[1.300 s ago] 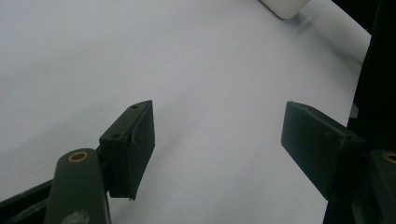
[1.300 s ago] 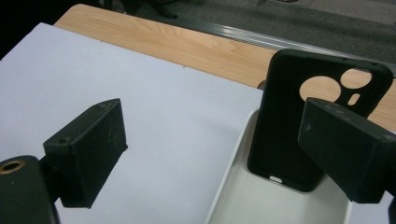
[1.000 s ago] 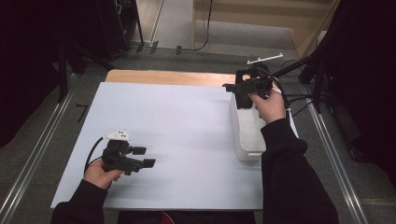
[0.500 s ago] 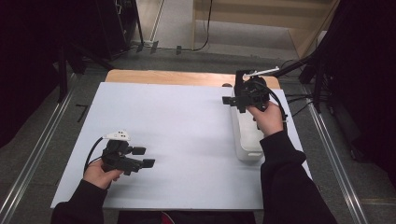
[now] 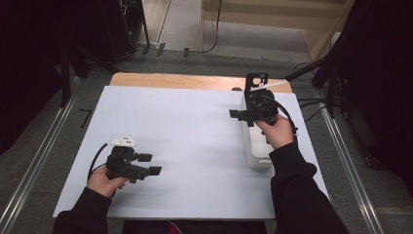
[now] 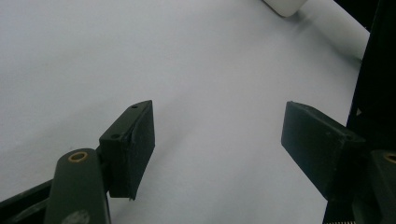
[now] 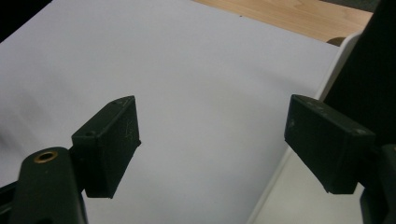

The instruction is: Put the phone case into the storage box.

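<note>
The right gripper hangs over the tray's left rim, jaws spread but just closing, empty. The left gripper is spread and empty on the open sheet.

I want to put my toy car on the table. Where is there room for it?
The big bare patch is the middle of the white sheet, between the left hand-held gripper and the long white tray. The far left corner near the wooden edge is free too. The right side is crowded: the tray lies there, with the right hand-held gripper over it.
</note>
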Tool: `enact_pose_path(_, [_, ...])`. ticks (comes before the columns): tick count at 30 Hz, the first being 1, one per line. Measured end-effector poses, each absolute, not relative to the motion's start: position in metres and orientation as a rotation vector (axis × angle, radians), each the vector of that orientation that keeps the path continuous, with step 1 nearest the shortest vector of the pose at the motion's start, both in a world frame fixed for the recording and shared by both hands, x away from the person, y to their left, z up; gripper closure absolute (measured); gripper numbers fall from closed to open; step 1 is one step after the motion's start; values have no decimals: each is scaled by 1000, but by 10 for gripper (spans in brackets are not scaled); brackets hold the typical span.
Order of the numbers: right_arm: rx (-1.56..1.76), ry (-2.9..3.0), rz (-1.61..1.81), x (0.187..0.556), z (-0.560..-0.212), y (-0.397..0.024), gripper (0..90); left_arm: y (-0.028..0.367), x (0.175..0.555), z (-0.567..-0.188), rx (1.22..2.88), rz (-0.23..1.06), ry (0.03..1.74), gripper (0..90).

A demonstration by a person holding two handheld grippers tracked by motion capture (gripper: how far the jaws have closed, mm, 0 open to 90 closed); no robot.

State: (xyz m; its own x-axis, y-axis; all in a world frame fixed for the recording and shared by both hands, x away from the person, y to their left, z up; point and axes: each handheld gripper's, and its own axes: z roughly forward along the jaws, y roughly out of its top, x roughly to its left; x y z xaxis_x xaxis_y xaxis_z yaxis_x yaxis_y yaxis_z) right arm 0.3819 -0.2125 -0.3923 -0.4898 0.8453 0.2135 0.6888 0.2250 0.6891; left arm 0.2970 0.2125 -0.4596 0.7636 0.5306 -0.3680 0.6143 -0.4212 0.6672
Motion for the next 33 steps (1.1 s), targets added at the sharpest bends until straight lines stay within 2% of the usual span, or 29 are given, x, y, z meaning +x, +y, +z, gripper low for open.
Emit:
enact_pose_path(12, [1347, 2379, 1178, 364, -405, -189, 165, 212, 297, -459, 2105, -127, 847, 253])
enact_pose_path(33, [1195, 2496, 1204, 328, -426, -183, 165, 213, 293, -456, 2101, -134, 832, 253])
